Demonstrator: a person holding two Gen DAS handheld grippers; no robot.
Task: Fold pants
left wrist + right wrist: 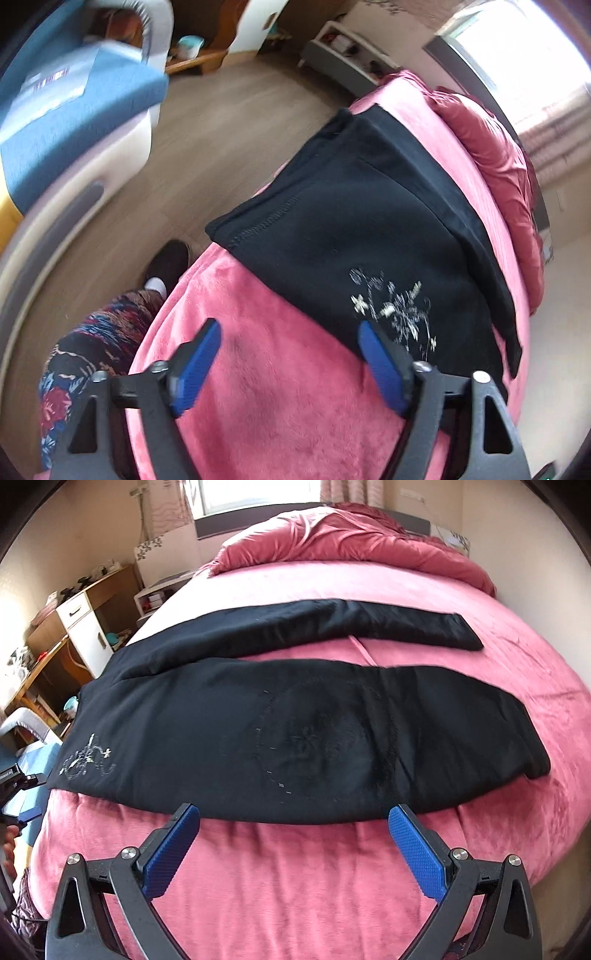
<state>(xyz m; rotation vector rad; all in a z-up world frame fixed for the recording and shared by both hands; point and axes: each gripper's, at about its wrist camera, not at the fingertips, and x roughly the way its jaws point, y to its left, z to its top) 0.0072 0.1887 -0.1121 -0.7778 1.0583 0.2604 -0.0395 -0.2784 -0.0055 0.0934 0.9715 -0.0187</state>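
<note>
both the left gripper (288, 334) and right gripper (294, 818) hang wide and empty, just short of the pants (295, 734); next, pinching the near edge.

Black pants (295, 734) lie flat across pink blanket (295, 867) on bed, two legs spread apart, pointing right; waist end at left with silver embroidery (86, 762). Right claw (294, 821) hovers just over near edge of pants, blue pads (171, 849) wide apart, nothing between them. Left claw (22, 814) partly visible at far left edge, state unclear. Crumpled red duvet (351, 539) at head of bed, window (258, 494) behind. Wooden table (40, 664) and white cabinet (86, 635) at left.
</note>
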